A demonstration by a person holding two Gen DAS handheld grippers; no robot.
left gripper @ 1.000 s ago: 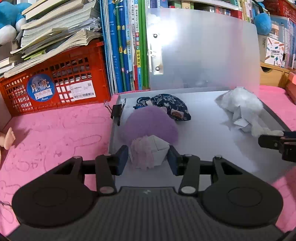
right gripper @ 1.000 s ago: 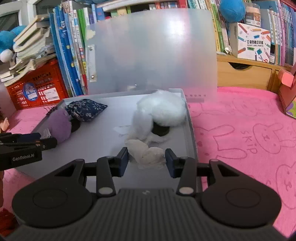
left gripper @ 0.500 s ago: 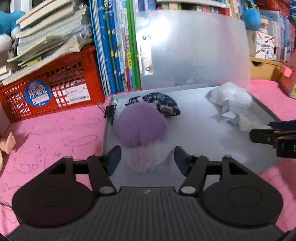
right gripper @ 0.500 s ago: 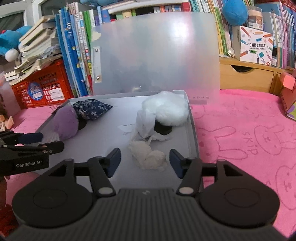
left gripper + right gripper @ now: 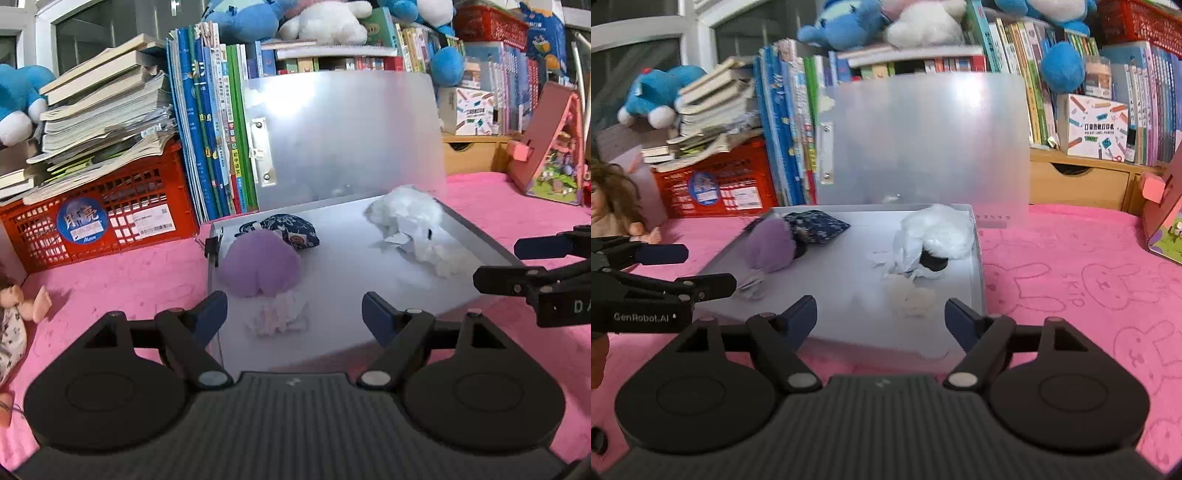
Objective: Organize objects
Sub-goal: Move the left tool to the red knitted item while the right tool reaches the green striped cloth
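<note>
Jaws of the left gripper (image 5: 294, 312) stand wide and are opening, pinching nothing; a crumpled pale wad (image 5: 277, 318) lies loose on the grey tray (image 5: 369, 332) just beyond and between the blue pads, touching neither. The right gripper (image 5: 880, 314) is likewise spread and opening, empty, with a cream crumpled wad (image 5: 911, 297) resting on the tray just ahead of its tips.

The tray is a flat, smooth, shallow box with low walls, its frosted translucent lid (image 5: 343, 136) standing upright at the far edge. Toward the tray's far left corner sits a rounded purple fluffy pompom (image 5: 258, 266), touching a dark blue floral fabric pouch (image 5: 286, 229) behind it. Toward the far right side lies a white fluffy pompom (image 5: 945, 230) with white crinkled paper (image 5: 905, 249) against it. A black binder clip (image 5: 212, 245) grips the tray's left wall.

The tray's middle is bare between the two groups. A pink cloth with rabbit outlines (image 5: 1089, 288) spreads around the tray, widest to the right. Left of the tray stands a red lattice crate (image 5: 107, 218) stacked with books.
</note>
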